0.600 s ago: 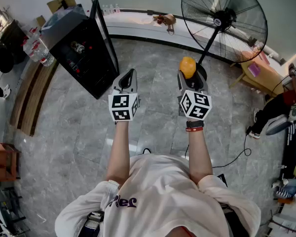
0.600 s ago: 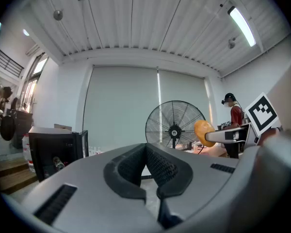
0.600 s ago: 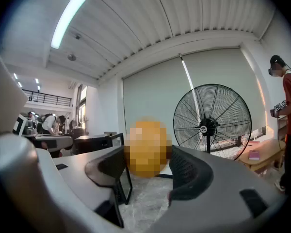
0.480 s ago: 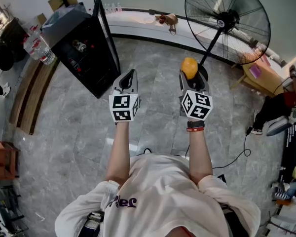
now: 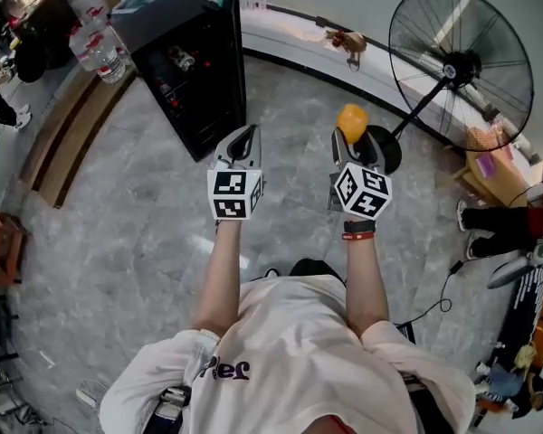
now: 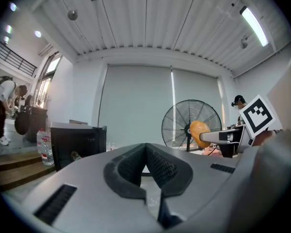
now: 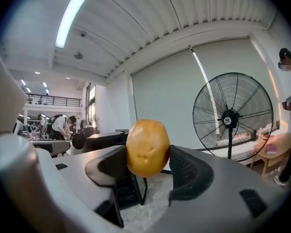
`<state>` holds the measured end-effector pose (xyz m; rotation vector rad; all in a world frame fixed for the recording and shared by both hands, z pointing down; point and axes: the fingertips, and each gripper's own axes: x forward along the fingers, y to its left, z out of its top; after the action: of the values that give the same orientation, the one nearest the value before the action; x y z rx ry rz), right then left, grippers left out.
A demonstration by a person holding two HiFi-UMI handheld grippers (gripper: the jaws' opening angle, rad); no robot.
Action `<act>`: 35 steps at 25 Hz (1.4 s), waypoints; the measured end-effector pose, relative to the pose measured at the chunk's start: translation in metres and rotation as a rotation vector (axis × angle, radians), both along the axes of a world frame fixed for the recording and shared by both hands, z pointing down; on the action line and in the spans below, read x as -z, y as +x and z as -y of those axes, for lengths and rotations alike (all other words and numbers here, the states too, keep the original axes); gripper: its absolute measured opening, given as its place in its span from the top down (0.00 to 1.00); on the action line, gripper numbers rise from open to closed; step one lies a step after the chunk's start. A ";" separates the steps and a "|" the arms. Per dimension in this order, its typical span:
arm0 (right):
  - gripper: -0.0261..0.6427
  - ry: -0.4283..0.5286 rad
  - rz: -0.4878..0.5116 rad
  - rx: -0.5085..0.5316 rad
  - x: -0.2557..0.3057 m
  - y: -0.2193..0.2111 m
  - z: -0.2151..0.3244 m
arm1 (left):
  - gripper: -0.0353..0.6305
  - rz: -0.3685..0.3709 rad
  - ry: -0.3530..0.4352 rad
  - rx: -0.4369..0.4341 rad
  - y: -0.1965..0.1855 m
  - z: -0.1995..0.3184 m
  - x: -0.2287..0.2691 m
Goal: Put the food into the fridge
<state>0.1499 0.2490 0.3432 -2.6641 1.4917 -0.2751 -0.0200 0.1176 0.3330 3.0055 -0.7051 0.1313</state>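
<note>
Carry step, I'd say. The right gripper (image 5: 353, 141) has its pads clamped on the yellow-orange food item (image 5: 351, 120), held up over the floor (image 5: 145, 233) and well apart from the fridge (image 5: 185, 57). The left gripper (image 5: 242, 143) has its jaws together with nothing in them. The fridge stands at the floor's far left edge with its door (image 5: 233, 48) open. The next move likely calls for walking closer, swinging the right gripper left, and lining up with a shelf.

floor (image 5: 145, 242) grey marble | pedestal fan (image 5: 462, 66) by wall | ceiling strip lights (image 7: 72, 13)
</note>
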 end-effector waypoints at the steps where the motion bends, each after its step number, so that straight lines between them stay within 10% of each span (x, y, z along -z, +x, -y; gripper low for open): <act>1: 0.53 0.004 0.003 0.020 0.001 -0.006 0.010 | 0.92 -0.001 0.001 0.015 -0.006 0.005 0.001; 10: 0.53 -0.026 -0.003 0.236 -0.010 -0.056 0.129 | 0.92 -0.032 -0.045 0.168 -0.053 0.071 -0.009; 35: 0.53 0.017 0.077 0.615 -0.007 0.014 0.335 | 0.92 0.007 -0.016 0.511 0.019 0.214 -0.003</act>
<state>0.1638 -0.0863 0.3501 -2.0779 2.2290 -0.3868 -0.0005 -0.0966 0.3359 2.7006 -1.4257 0.1217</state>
